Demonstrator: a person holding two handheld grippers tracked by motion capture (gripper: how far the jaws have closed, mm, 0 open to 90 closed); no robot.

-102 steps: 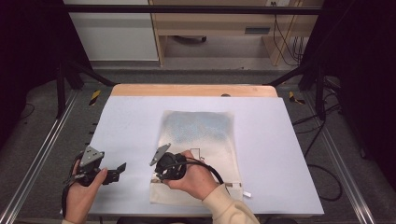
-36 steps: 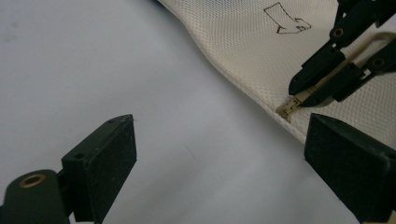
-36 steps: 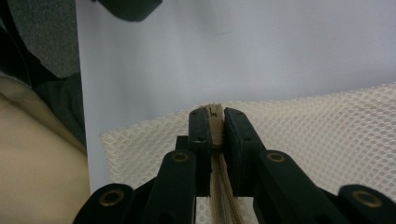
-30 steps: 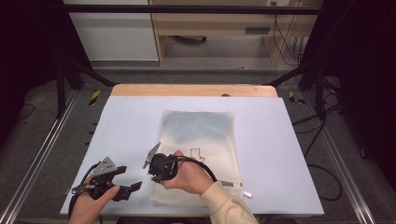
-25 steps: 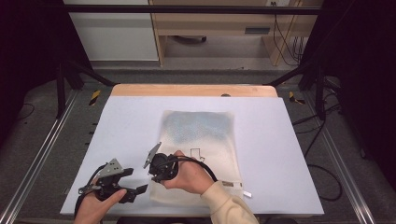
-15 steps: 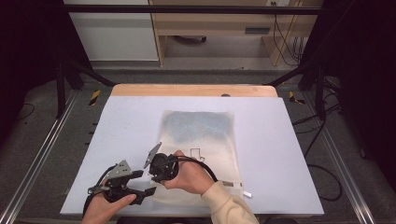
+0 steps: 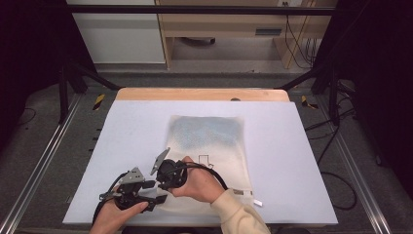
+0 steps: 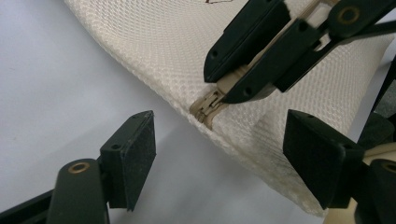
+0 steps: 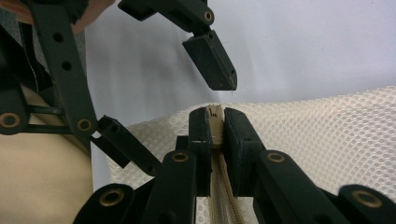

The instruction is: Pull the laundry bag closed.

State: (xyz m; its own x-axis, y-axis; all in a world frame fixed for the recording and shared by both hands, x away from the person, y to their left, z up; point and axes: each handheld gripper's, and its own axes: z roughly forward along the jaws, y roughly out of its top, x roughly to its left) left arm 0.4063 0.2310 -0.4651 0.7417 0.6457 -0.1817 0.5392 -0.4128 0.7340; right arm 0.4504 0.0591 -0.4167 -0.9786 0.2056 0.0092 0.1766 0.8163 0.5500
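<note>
The cream mesh bag (image 7: 214, 156) lies flat on the surface (image 7: 122, 136), a little toward its near edge and roughly midway between the left and right edges, with its long sides running from near to far. Its far half shows a bluish tint through the mesh, and a small dark outline drawing sits near its middle. A tan zipper (image 9: 215, 120) runs along the bag's near left corner, and the bag's edge there is lifted slightly off the surface. The right claw (image 9: 215, 122) is clamped narrow on the end of that zipper, its two black jaws pressed against the tan tape from both sides; in the left gripper view the same pinch shows on the zipper's end piece (image 8: 208, 103), just where the mesh folds over. The left claw (image 8: 219, 154) stands wide apart, holding nothing, one jaw over the bare surface and the other over the mesh, with the zipper end lying between and just beyond them. In the high view the left claw (image 7: 157, 191) is near the surface's near edge, just beside the right claw (image 7: 163, 181), and the two hands are close together at the bag's near left corner. A small white tag (image 7: 257, 202) lies on the surface just off the bag's near right corner.
</note>
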